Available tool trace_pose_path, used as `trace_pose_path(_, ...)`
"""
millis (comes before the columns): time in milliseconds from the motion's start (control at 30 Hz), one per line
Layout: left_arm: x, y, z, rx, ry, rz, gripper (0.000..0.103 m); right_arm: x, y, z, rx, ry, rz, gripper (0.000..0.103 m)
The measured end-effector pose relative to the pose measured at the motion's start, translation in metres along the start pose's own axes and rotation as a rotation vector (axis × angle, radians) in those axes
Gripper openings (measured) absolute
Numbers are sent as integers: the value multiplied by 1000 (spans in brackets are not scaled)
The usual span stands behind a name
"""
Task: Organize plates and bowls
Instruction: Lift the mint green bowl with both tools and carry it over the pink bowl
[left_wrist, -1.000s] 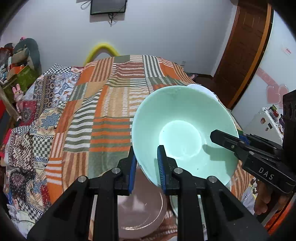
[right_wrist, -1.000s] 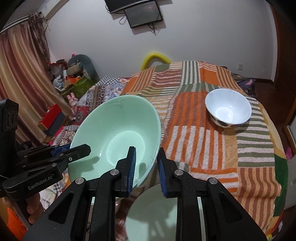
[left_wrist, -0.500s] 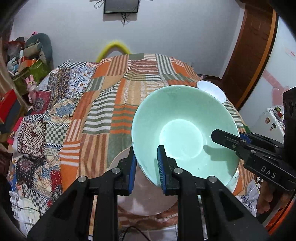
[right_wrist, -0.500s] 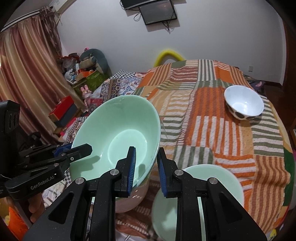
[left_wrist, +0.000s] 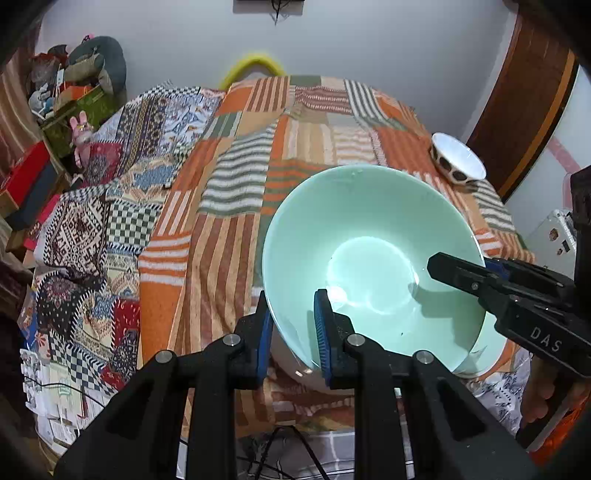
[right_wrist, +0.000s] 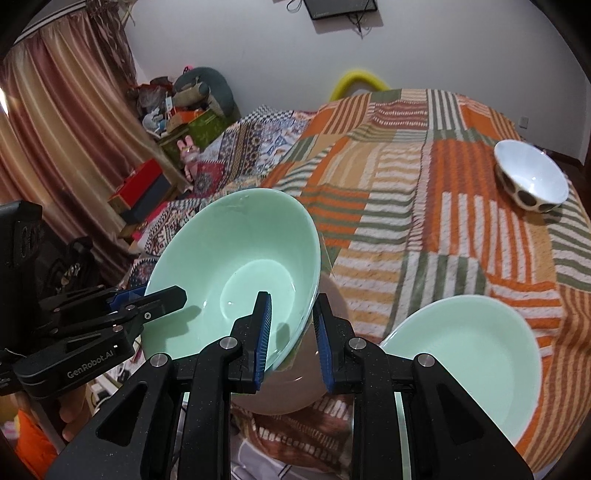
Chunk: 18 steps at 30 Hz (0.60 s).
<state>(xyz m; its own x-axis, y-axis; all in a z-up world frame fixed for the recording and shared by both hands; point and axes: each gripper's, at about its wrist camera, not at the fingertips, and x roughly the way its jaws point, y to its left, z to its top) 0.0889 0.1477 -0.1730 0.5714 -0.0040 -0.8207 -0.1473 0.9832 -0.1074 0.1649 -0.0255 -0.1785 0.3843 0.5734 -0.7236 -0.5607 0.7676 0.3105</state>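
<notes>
A large mint-green bowl (left_wrist: 369, 258) hangs tilted over the near edge of the table, held from both sides. My left gripper (left_wrist: 291, 299) is shut on its near-left rim. My right gripper (right_wrist: 291, 299) is shut on the opposite rim of the bowl (right_wrist: 236, 273). Each gripper shows in the other's view, the right gripper (left_wrist: 469, 264) and the left gripper (right_wrist: 155, 295). A pink plate (right_wrist: 280, 391) lies just under the bowl, mostly hidden. A mint-green plate (right_wrist: 469, 358) rests beside it on the right. A white bowl with dark spots (right_wrist: 532, 181) stands far right.
The table wears a striped orange and green patchwork cloth (left_wrist: 236, 229). A patterned blanket (left_wrist: 92, 229) hangs off its left side. Boxes and soft toys (right_wrist: 173, 122) are piled by the curtain. A wooden door (left_wrist: 528, 99) stands at the right, and cables lie on the floor below the near edge.
Both grippers, with the green bowl between them, have drawn back toward the table's near edge and sunk. The white spotted bowl now looks farther away, and the pink plate lies under the bowl.
</notes>
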Motion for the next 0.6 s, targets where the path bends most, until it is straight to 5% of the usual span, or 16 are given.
trace_pose_path(600, 50, 7, -30, -7, 126, 28, 21, 38, -5, -27, 30, 130, -14, 22)
